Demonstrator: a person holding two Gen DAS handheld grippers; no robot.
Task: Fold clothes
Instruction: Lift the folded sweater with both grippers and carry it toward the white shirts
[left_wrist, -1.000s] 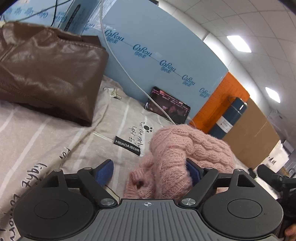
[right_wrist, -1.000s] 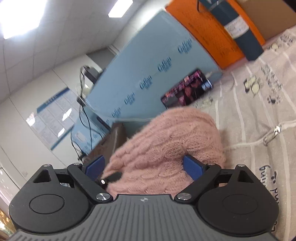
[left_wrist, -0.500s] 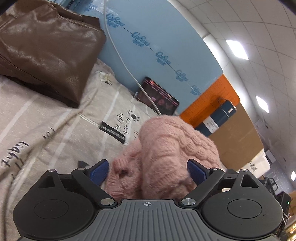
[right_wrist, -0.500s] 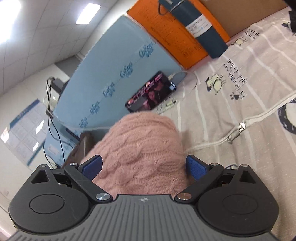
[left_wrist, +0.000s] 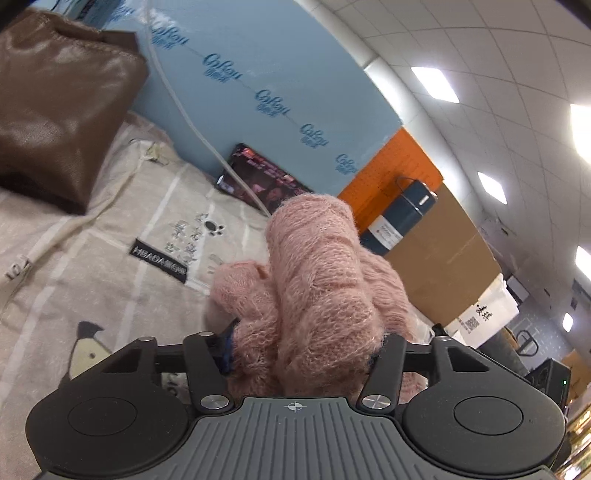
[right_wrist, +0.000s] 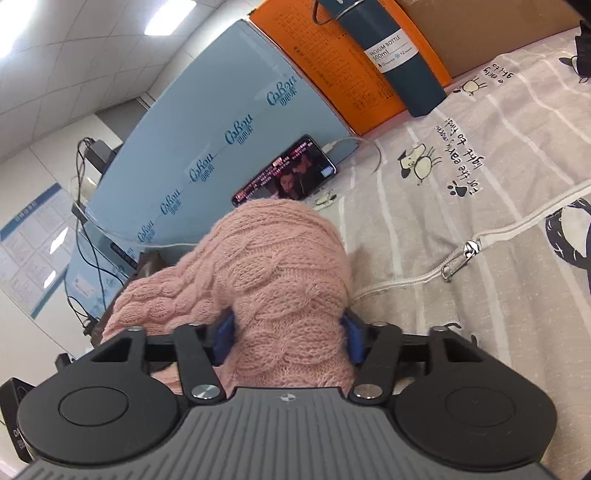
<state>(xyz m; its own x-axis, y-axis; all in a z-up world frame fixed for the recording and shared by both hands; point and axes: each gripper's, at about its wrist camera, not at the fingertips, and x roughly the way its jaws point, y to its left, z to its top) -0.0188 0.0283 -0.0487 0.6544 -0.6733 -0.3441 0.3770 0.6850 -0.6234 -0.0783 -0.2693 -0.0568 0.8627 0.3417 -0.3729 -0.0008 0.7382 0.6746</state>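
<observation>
A fluffy pink cable-knit sweater (left_wrist: 317, 280) lies bunched on the grey striped sheet (left_wrist: 110, 295). My left gripper (left_wrist: 301, 352) has its jaws closing, and the blue pads press into a thick wad of the knit from both sides. In the right wrist view the same pink sweater (right_wrist: 273, 273) fills the middle. My right gripper (right_wrist: 290, 338) is also closing, its blue fingers (right_wrist: 223, 338) squeezing another fold of the knit. Much of each pad is buried in wool.
A brown leather jacket (left_wrist: 55, 110) lies folded at the far left. A phone (right_wrist: 286, 173) showing video leans on a blue foam board (left_wrist: 240, 85), with a white cable. An orange box (right_wrist: 332, 59), a dark vacuum bottle (right_wrist: 391, 55) and cardboard (left_wrist: 432, 254) stand behind.
Both grippers' jaws have drawn in from wide apart and now pinch the pink sweater. The left gripper has moved closer into the knit, which bunches up higher between its fingers.
</observation>
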